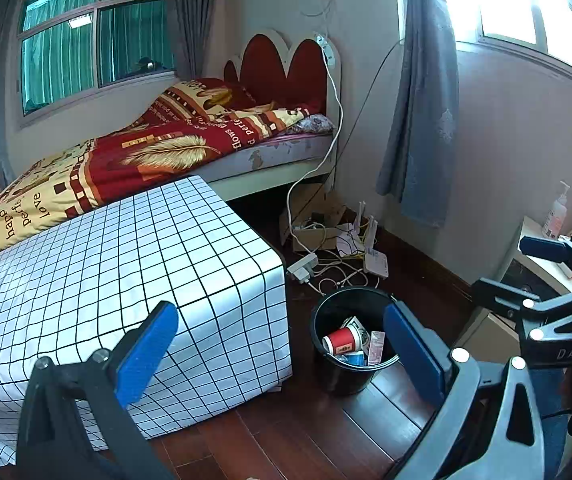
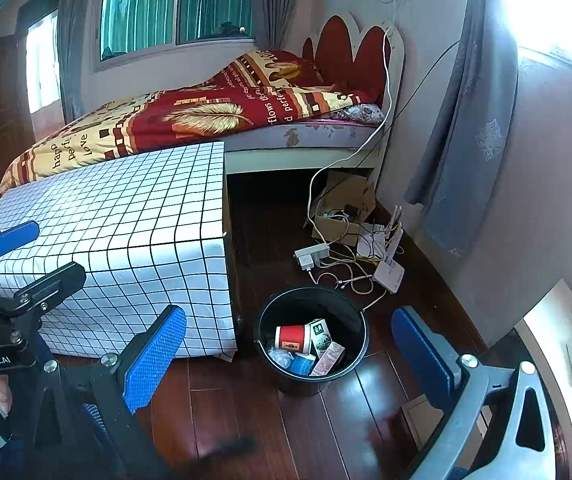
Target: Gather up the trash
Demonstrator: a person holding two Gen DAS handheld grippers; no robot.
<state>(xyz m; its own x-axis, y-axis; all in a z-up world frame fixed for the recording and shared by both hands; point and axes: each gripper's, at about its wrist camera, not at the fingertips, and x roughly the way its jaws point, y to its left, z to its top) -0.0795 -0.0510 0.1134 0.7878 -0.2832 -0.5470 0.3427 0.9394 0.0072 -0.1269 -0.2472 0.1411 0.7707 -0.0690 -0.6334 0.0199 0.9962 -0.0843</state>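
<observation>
A black trash bin stands on the dark wood floor beside the table draped in a checked cloth. Inside the bin lie a red paper cup, a small carton and several wrappers. In the right wrist view the same bin holds the red cup on its side. My left gripper hangs open above and in front of the bin, with nothing between its blue pads. My right gripper is also open and empty over the bin. Each gripper shows at the edge of the other's view.
A bed with a red and yellow quilt runs behind the checked table. A power strip, a white router, loose cables and a cardboard box litter the floor beyond the bin. A side table with a bottle stands at the right.
</observation>
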